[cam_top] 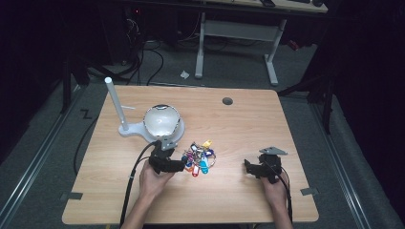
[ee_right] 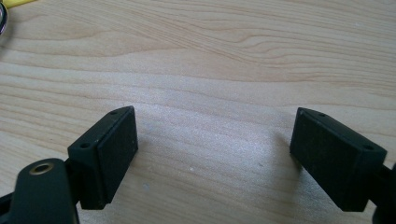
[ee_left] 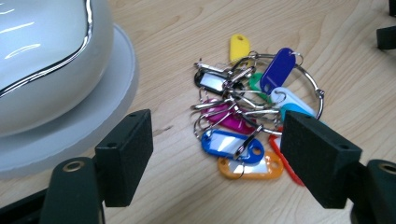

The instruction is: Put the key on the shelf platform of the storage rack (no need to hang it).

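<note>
beside the white dome stand (cam_top: 161,123), on the wooden table (cam_top: 239,124), lies the bunch of key tags (cam_top: 199,157), just off the stand's base. left tongs (ee_left: 217,154) sit spread wide, low over the bunch, holding nothing. right tongs (ee_right: 212,149) gape open over bare wood, well apart from the stand.

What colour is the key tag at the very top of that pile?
Yellow. The top tag of the key bunch shows best in the left gripper view.
</note>
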Motion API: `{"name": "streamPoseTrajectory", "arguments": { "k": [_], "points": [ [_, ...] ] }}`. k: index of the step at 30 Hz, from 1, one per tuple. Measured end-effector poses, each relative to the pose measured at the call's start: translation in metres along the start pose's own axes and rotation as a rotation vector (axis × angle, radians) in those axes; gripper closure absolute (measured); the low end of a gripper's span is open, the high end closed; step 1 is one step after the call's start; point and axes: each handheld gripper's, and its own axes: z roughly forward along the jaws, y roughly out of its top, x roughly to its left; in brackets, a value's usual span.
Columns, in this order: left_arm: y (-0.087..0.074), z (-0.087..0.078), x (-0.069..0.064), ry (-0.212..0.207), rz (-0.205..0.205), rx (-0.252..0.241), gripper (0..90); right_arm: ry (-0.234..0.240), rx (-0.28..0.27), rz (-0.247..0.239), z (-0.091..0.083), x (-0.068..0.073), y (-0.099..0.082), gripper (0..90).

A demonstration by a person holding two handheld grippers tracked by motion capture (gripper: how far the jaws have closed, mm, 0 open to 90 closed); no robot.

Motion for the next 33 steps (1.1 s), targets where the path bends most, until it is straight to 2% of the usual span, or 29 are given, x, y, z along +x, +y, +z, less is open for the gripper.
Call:
{"name": "streamPoseTrajectory", "arguments": {
  "k": [3, 8, 12, 15, 23, 33],
  "points": [
    [0.003, 0.004, -0.002, -0.022, -0.013, -0.010, 26.7, 0.000, 0.000, -0.001, 0.000, 0.000, 0.000, 15.2],
    [0.009, 0.010, -0.004, -0.025, -0.009, 0.013, 26.0, -0.001, 0.000, 0.000, 0.000, 0.000, 0.000, 15.2],
    [0.018, 0.016, -0.008, -0.025, 0.007, 0.017, 25.5, -0.001, 0.000, 0.000, 0.000, 0.000, 0.000, 15.2],
    [0.025, 0.026, -0.011, -0.025, 0.022, 0.044, 25.2, -0.001, 0.000, 0.000, 0.000, 0.000, 0.000, 15.2],
    [0.027, 0.044, -0.013, -0.018, 0.012, 0.075, 28.0, -0.002, 0.000, 0.000, 0.000, 0.000, 0.000, 15.2],
    [0.026, 0.059, -0.012, 0.004, -0.008, 0.062, 35.0, -0.002, 0.000, 0.000, 0.000, 0.000, 0.000, 15.2]
  ]
}}
